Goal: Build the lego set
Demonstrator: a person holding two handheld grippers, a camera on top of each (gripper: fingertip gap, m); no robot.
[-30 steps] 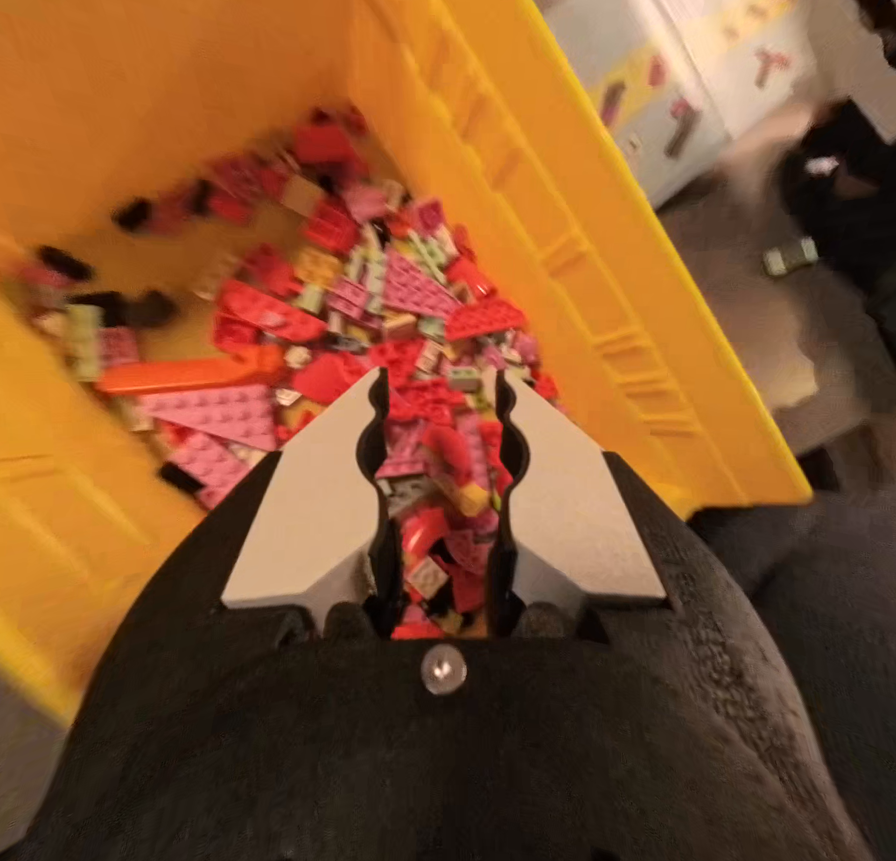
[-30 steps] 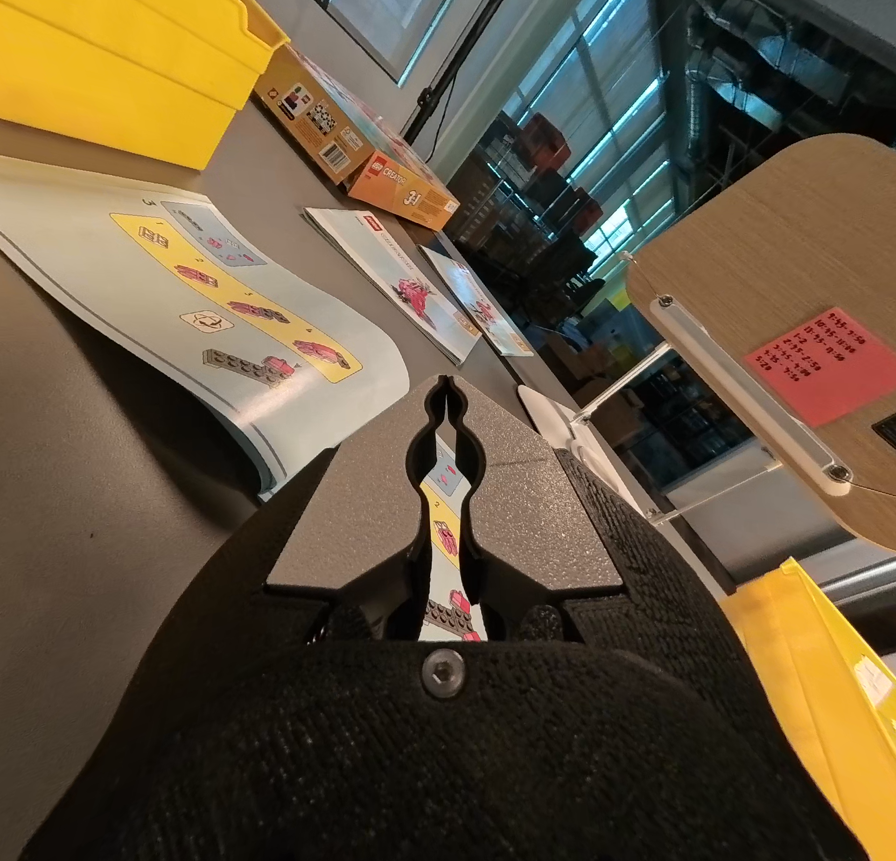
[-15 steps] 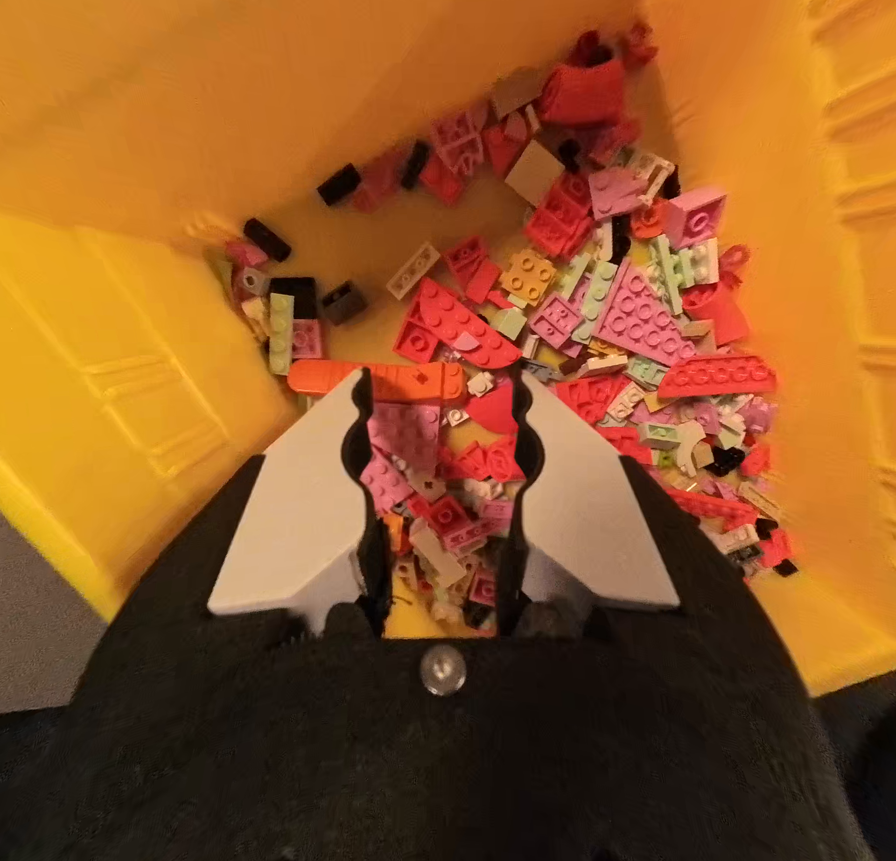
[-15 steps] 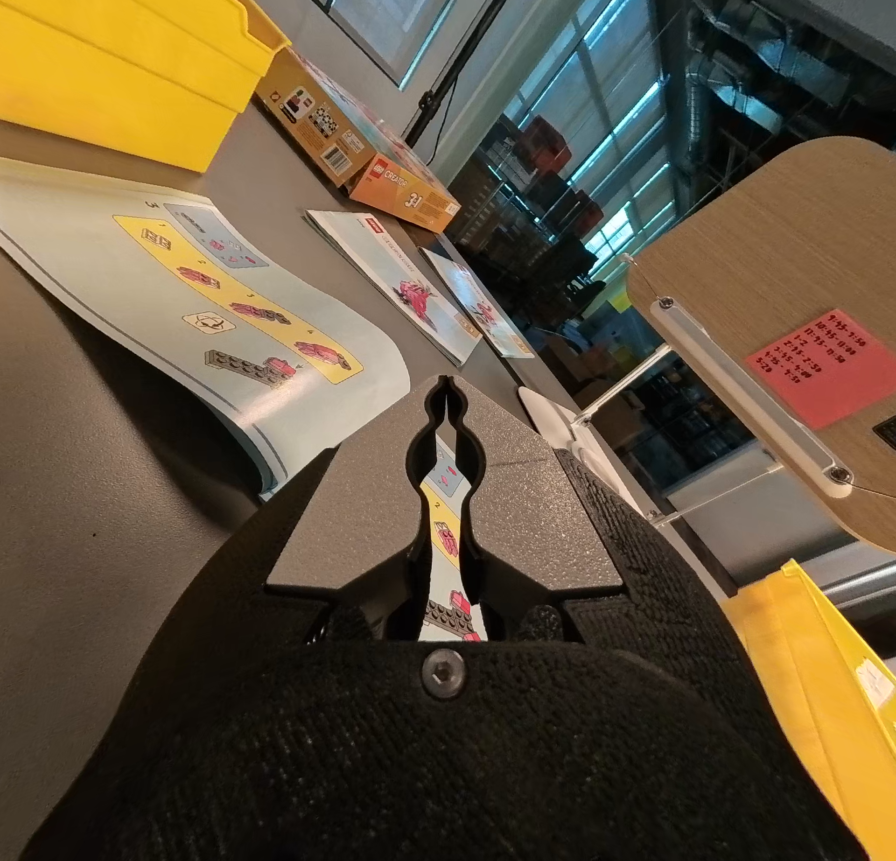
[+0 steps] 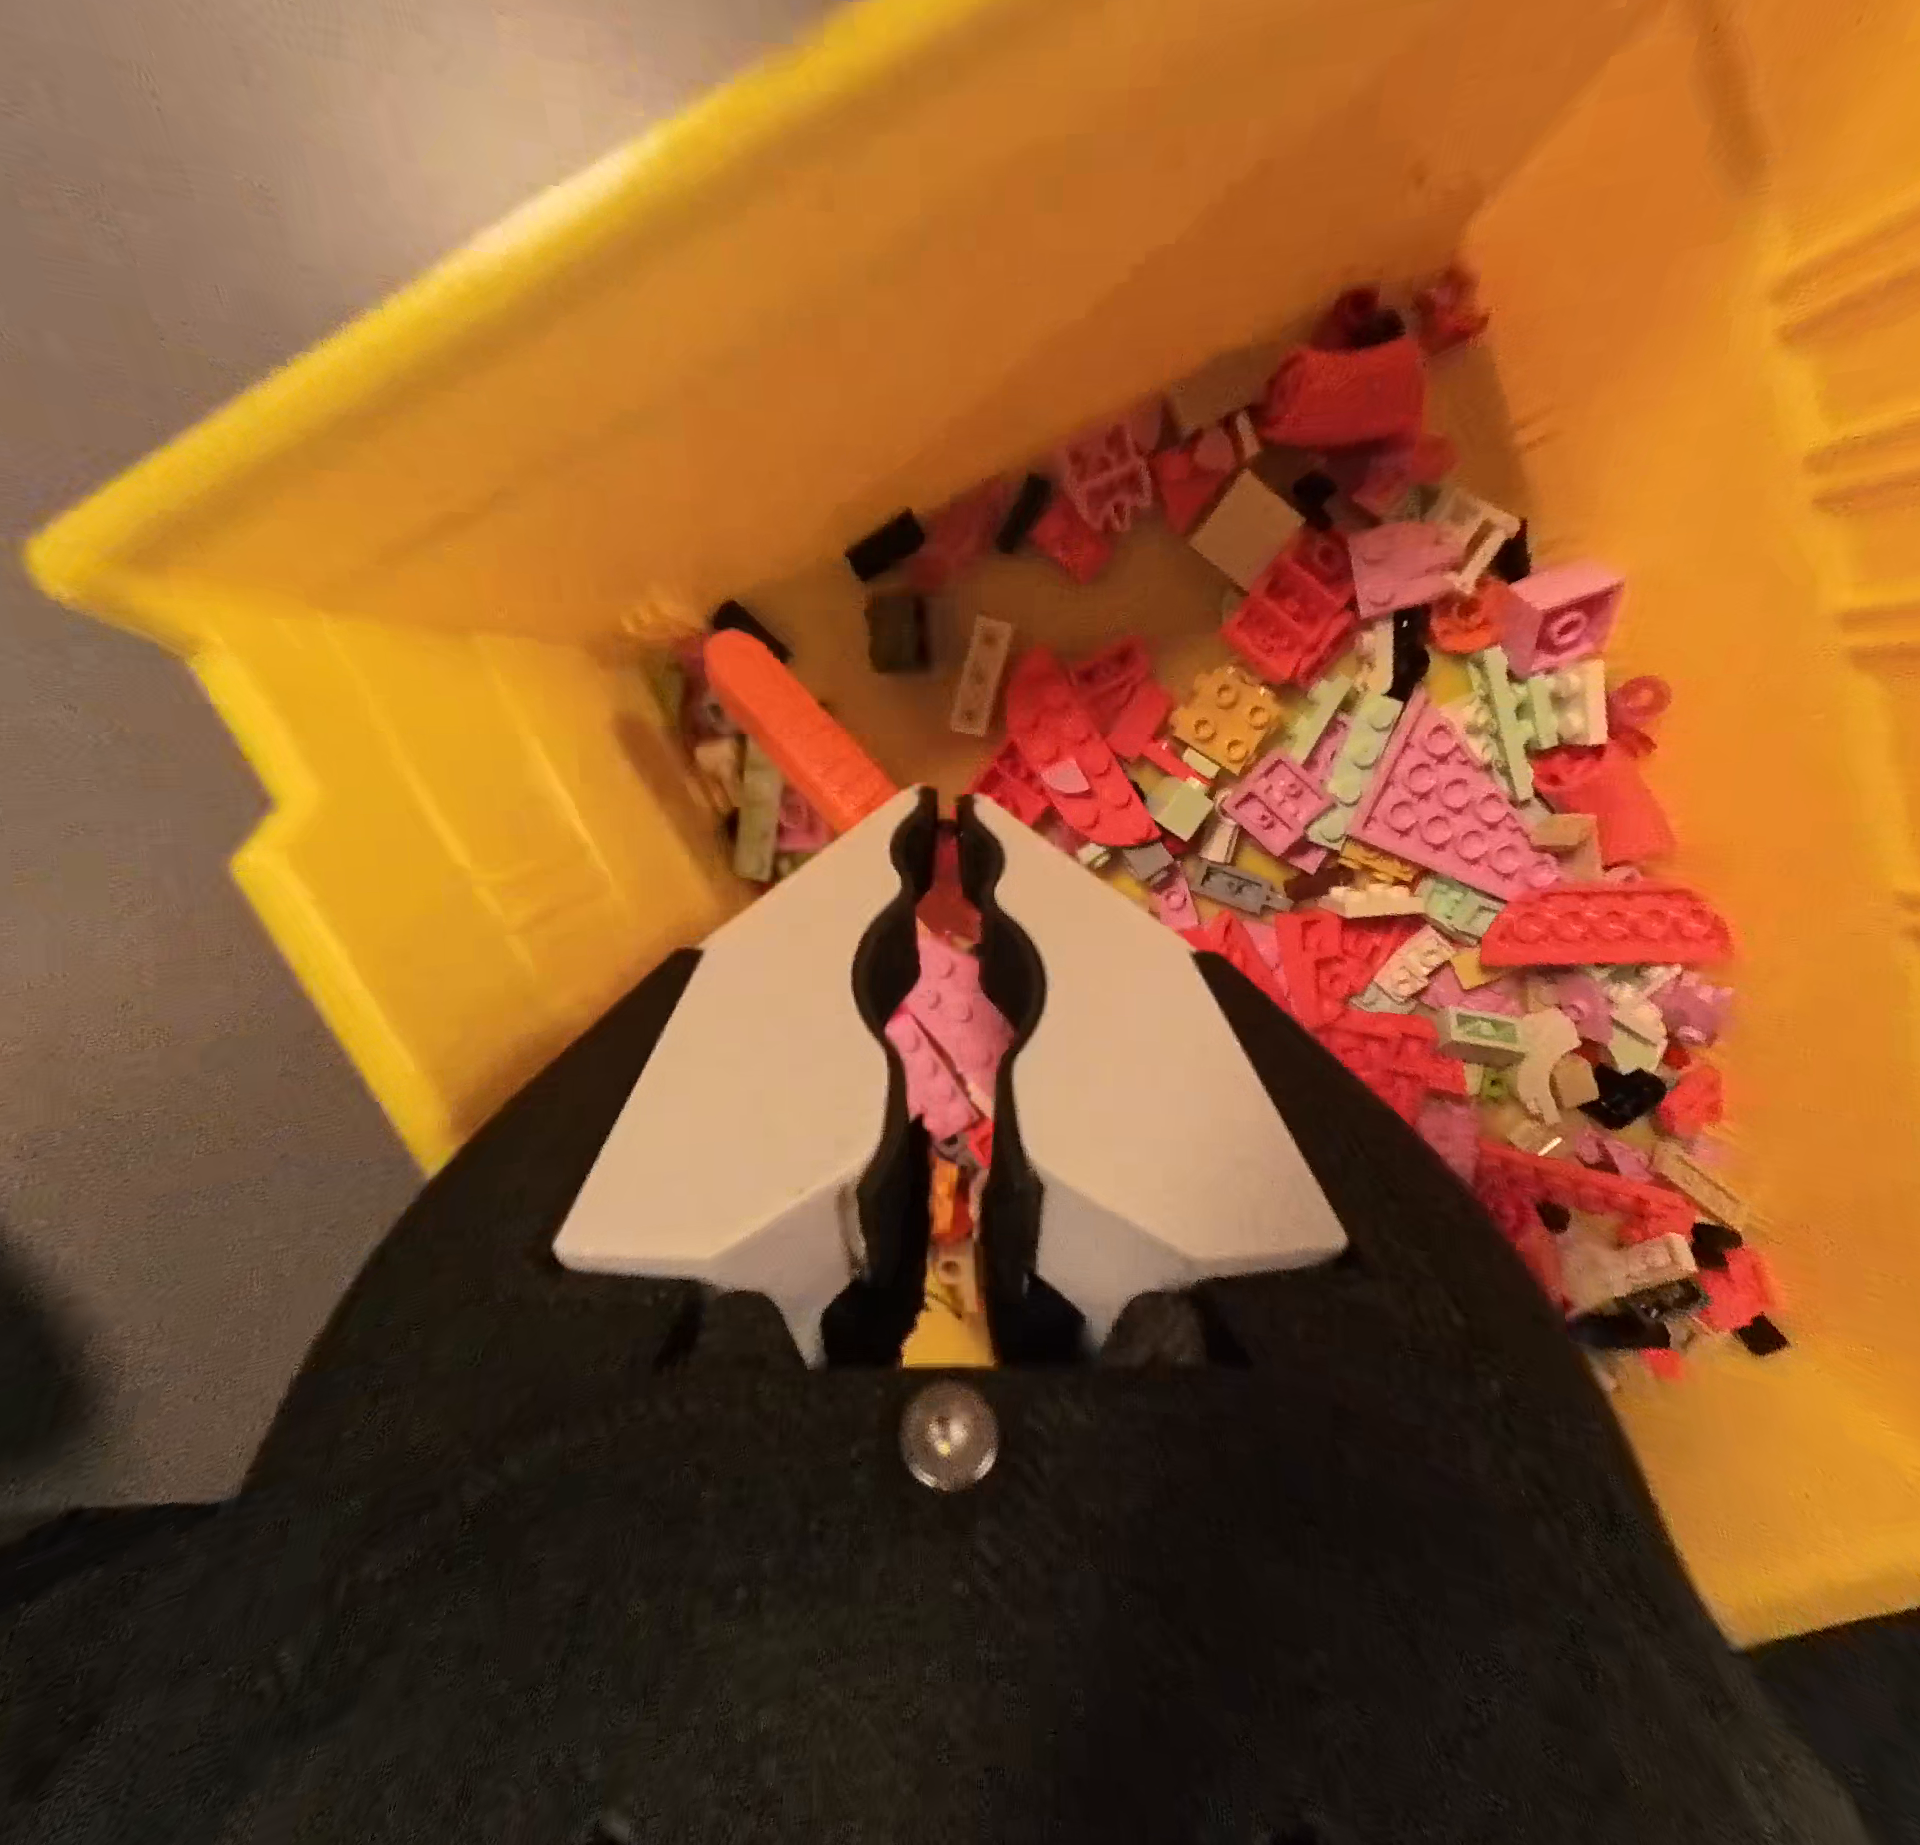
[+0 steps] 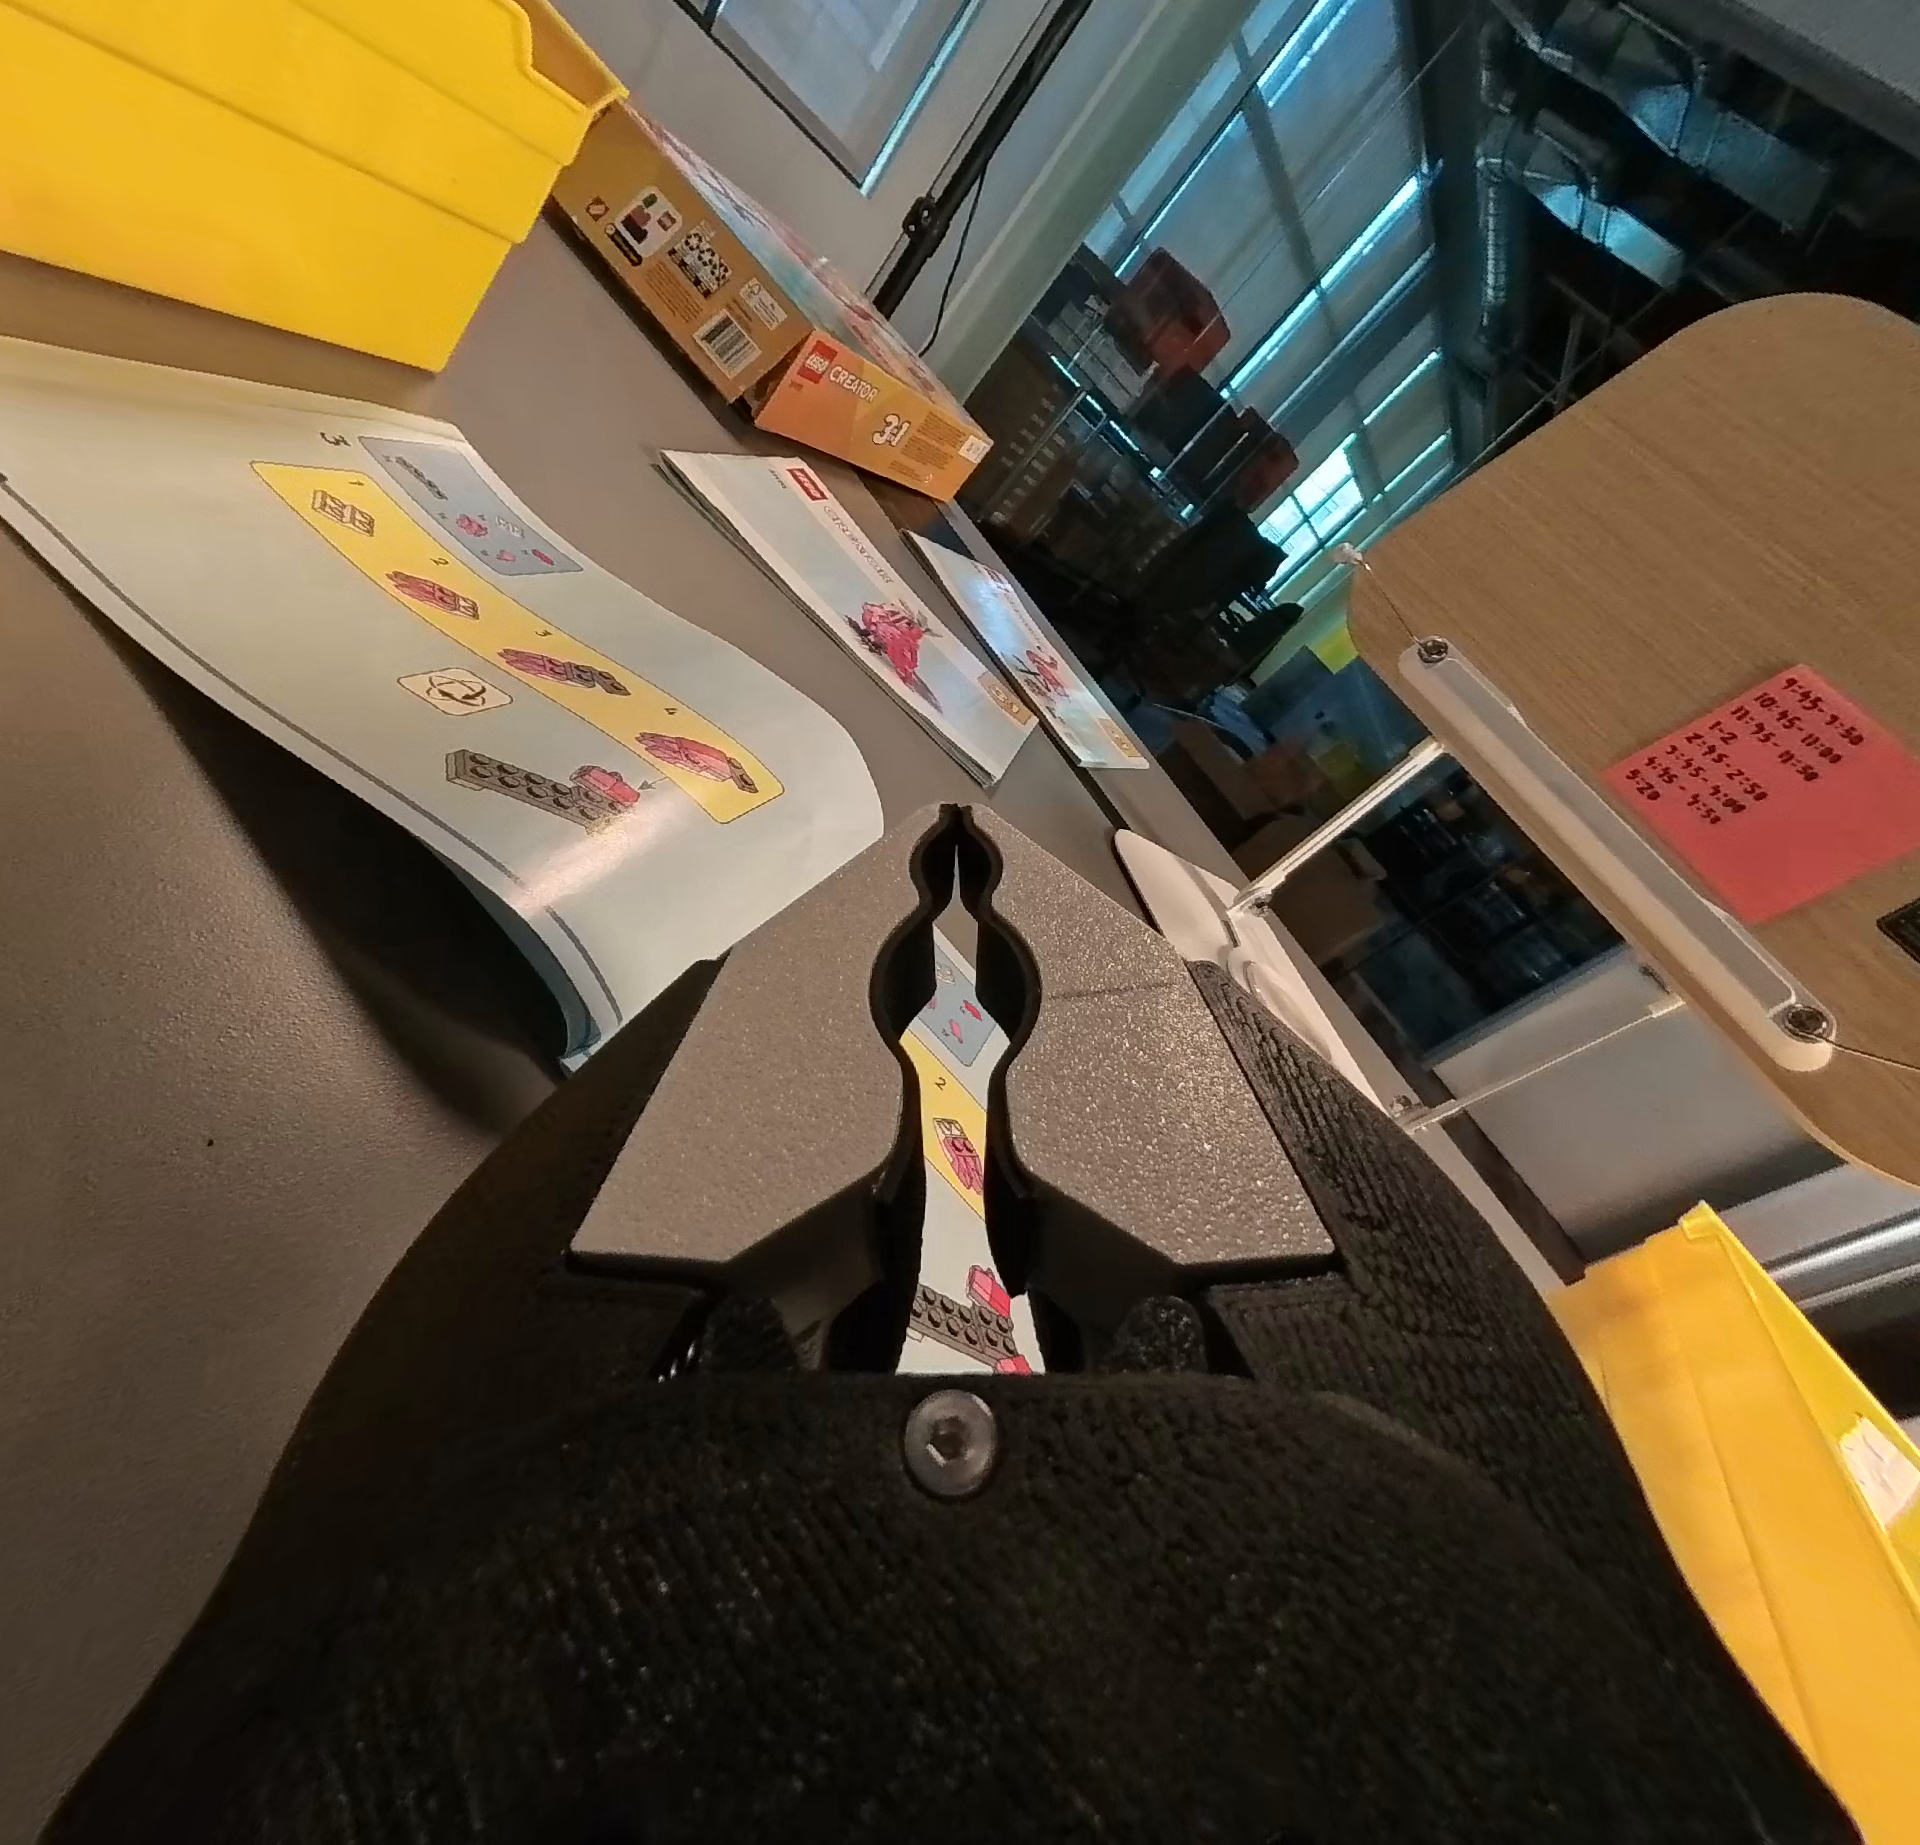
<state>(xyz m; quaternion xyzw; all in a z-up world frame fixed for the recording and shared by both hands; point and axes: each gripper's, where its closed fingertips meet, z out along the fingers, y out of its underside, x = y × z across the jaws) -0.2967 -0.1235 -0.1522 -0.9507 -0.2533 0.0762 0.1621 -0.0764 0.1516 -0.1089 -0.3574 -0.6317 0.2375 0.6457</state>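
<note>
In the left wrist view my left gripper (image 5: 943,808) hangs over a yellow bin (image 5: 623,361) that holds a heap of red, pink and pale green bricks (image 5: 1455,819). Its white fingers are closed on a small red piece (image 5: 948,891), which shows in the narrow slit at the tips. A long orange piece (image 5: 800,725) lies just past the tips to the left. In the right wrist view my right gripper (image 6: 958,839) is shut with nothing between its dark fingers, low over an open instruction booklet (image 6: 416,632) on the grey table.
Stacked yellow bins (image 6: 260,133) stand at the far left, with a cardboard toy box (image 6: 790,341) and two closed booklets (image 6: 862,611) behind. A wooden board with a red note (image 6: 1662,600) is at the right. Another yellow bin (image 6: 1766,1483) is at the lower right. There is about 35 cm between the tips of the two grippers.
My left gripper swung over the brick heap with its fingers wide, then closed on a red piece and drew back from the heap. The right gripper has stayed still and shut.
</note>
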